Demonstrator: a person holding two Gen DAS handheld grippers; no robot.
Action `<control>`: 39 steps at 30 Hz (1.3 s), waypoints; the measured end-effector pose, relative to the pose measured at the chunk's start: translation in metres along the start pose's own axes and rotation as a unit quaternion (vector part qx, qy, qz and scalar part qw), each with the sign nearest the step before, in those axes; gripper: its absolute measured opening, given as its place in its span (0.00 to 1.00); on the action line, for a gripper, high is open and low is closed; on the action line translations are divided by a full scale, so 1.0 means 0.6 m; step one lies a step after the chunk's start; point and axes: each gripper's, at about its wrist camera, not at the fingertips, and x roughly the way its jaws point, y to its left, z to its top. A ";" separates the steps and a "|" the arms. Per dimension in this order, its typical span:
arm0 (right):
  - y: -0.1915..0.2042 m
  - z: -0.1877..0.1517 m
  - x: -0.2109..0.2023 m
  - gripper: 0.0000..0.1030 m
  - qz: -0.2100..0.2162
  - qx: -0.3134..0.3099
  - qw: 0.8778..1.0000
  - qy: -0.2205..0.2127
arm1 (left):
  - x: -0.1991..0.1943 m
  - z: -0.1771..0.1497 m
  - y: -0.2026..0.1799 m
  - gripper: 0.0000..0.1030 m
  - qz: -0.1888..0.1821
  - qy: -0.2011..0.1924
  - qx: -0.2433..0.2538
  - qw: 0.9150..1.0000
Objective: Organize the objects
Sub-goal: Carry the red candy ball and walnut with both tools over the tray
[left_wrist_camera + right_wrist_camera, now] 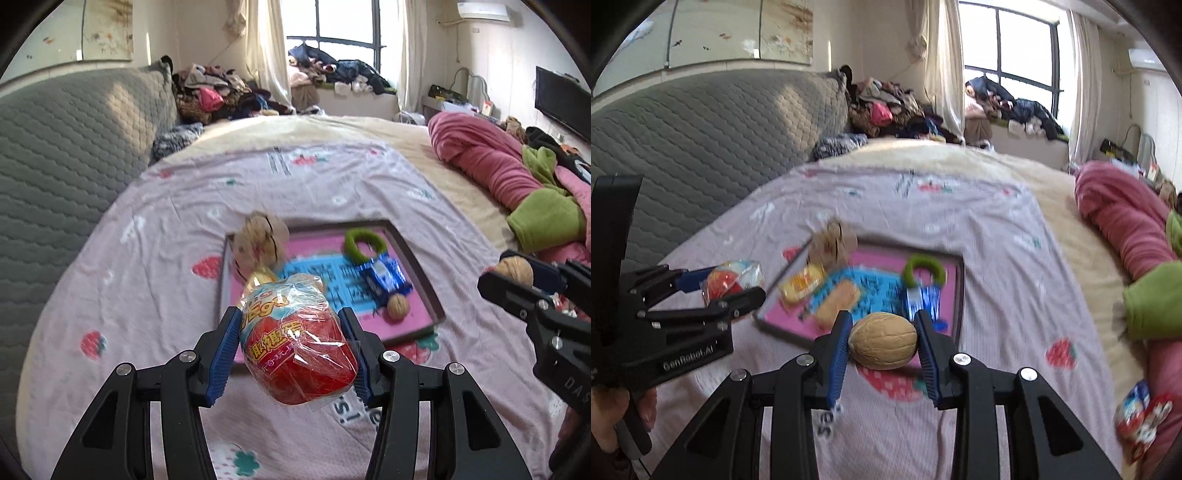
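My left gripper [291, 347] is shut on a red egg-shaped snack in clear wrapping [301, 350], held above the bedspread. The same snack [733, 282] and left gripper [713, 291] show at the left of the right wrist view. My right gripper [882, 339] is shut on a tan walnut [882, 340], also lifted over the bed; it appears at the right edge as the walnut [515, 269] between dark fingers. Beyond both lies a dark-rimmed tray [417, 258] with a pink and blue mat, holding a plush toy [260, 242], a green ring [364, 243], a blue packet [386, 280] and another walnut [397, 307].
The tray [956, 295] also holds yellow snack packets [803, 284]. A grey quilted headboard [66, 155] rises on the left. Pink and green bedding [517, 177] is heaped on the right. More wrapped snacks [1141, 417] lie at the right edge of the bed. A hand [613, 417] holds the left gripper's handle.
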 end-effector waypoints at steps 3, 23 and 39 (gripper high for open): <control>0.007 0.036 -0.004 0.34 -0.001 -0.005 1.000 -0.015 | -0.011 0.026 0.011 0.54 0.002 -0.010 0.001 1.000; 0.037 0.106 0.101 0.34 0.017 -0.007 0.999 -0.036 | 0.079 0.080 0.068 0.54 0.002 -0.023 -0.013 1.000; 0.027 0.007 0.238 0.34 0.022 0.022 0.999 0.007 | 0.212 -0.021 0.034 0.54 0.012 0.003 0.010 1.000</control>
